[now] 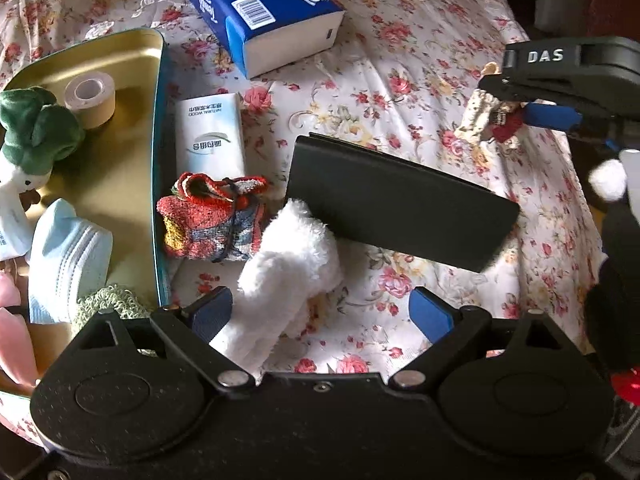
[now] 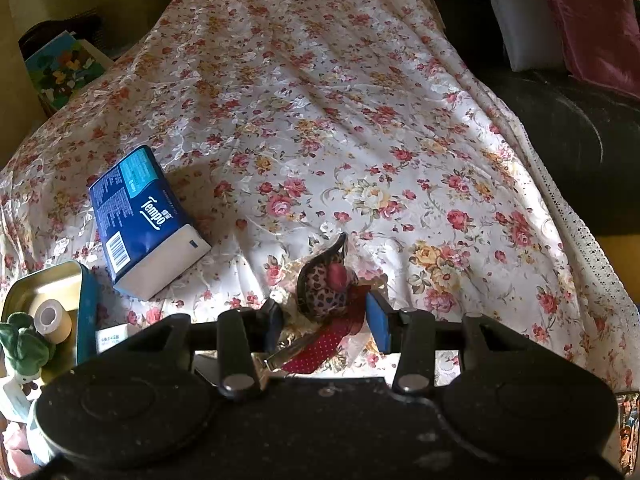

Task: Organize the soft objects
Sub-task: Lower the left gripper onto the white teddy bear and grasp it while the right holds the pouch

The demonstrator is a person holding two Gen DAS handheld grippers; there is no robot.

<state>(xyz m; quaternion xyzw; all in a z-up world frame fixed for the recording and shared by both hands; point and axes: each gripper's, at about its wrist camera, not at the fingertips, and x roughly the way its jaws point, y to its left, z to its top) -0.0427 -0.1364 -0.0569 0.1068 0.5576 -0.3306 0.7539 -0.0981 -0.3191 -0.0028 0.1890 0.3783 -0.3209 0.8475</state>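
Note:
My left gripper [image 1: 322,314] is open above the floral cloth, with a white fluffy towel [image 1: 286,270] lying between its fingers and leaning toward the left one. A red knitted pouch [image 1: 212,216] lies just beyond, beside the gold tin tray [image 1: 132,152]. The tray holds a green-topped plush [image 1: 32,136], a tape roll [image 1: 90,98] and a light blue cloth [image 1: 66,260]. My right gripper [image 2: 324,320] is shut on a leopard-print fabric bow with red ribbon [image 2: 326,286]; it shows in the left wrist view [image 1: 500,112] at the right, raised above the table.
A black flat case [image 1: 396,204] lies tilted ahead of the left gripper, over the towel's far end. A blue Tempo tissue pack [image 1: 260,12] and a white tissue pack [image 1: 210,136] lie on the cloth. A black-and-white plush [image 1: 616,220] is at the right edge. A dark sofa [image 2: 560,120] is to the right.

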